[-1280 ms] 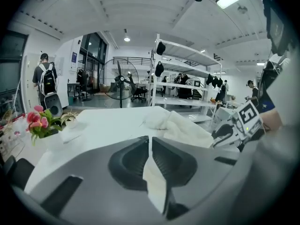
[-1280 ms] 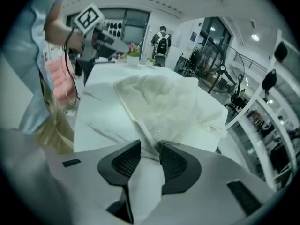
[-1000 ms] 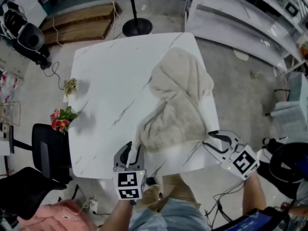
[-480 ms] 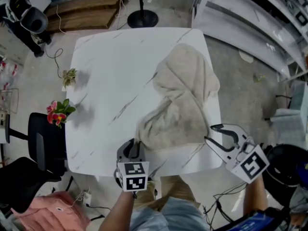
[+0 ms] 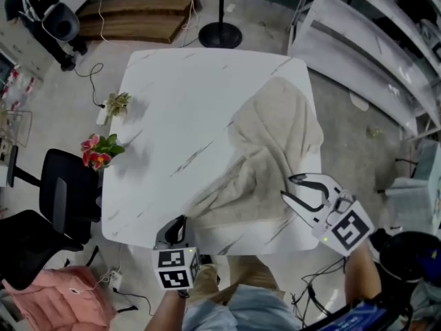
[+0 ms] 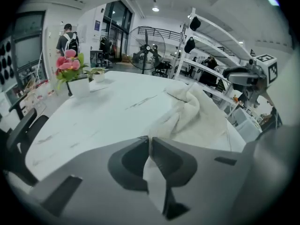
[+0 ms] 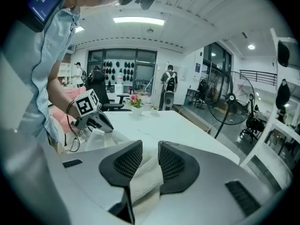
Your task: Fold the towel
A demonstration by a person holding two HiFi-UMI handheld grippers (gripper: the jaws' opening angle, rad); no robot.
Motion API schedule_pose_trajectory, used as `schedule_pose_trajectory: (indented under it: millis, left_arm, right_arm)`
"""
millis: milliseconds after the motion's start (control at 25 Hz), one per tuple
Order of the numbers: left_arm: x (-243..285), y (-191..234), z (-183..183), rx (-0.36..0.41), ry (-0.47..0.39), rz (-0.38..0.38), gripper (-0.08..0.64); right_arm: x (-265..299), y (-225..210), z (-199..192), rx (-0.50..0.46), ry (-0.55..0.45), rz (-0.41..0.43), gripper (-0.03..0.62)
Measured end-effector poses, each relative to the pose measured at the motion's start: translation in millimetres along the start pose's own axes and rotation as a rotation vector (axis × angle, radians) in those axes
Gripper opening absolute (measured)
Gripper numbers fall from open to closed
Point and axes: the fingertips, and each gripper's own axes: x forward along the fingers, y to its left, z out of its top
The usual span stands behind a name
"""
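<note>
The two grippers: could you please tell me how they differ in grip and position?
The left gripper has its jaws nearly together on a thin corner of the towel; the right gripper has them wider, around a thick bunch of it. The left gripper sits low at the near edge of the table; the right gripper is held above it, by the towel's right side. Both grip the towel, and both have just been closing.

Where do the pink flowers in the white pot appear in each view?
Head view: the pink flowers in a white pot sit at the left edge of the white marble table.
Left gripper view: upper left, on the table's far side.
Right gripper view: small, just left of centre, at the table's far end.
Shared landmark: the black pedestal fan beyond the table.
</note>
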Motion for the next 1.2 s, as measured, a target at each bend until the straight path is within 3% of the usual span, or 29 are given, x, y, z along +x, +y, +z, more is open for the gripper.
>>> schedule_pose_trajectory:
  millis: [320,520,680,840,960,1040,1200]
  left_arm:
    - [-48.3,40.0,-33.2,-0.120,-0.043,0.100,0.031]
    - [-65.5,59.6,-53.6,-0.186,-0.056,0.146,0.031]
    - [-65.3,63.2,-65.1,-0.210,-0.065,0.141,0.031]
    - [-63.8,64.1,-65.5,-0.200,-0.076,0.120,0.031]
    - [-64.6,66.4,-65.3,-0.209,-0.083,0.115,0.031]
    - [-64.7,68.0,-64.1,-0.216,-0.088,0.116,0.031]
    - [-61.7,70.4,-61.9,-0.227,-0.095,0.119,0.031]
  right_arm:
    - [114.0,22.3,41.6,-0.141,0.020,0.107,0.092]
    - [173.5,26.0,9.0,-0.144,0.162,0.156,0.074]
    - [175.2,40.6,-24.7,-0.198,0.315,0.222,0.034]
    - [181.0,42.0,43.3,-0.158,0.143,0.255,0.037]
    - [210.2,45.2,73.4,-0.230,0.101,0.283,0.040]
    - [232.6,51.1,59.3,-0.268,0.151,0.319,0.041]
    - [240.4,49.6,-6.3,-0.271,0.358,0.362,0.034]
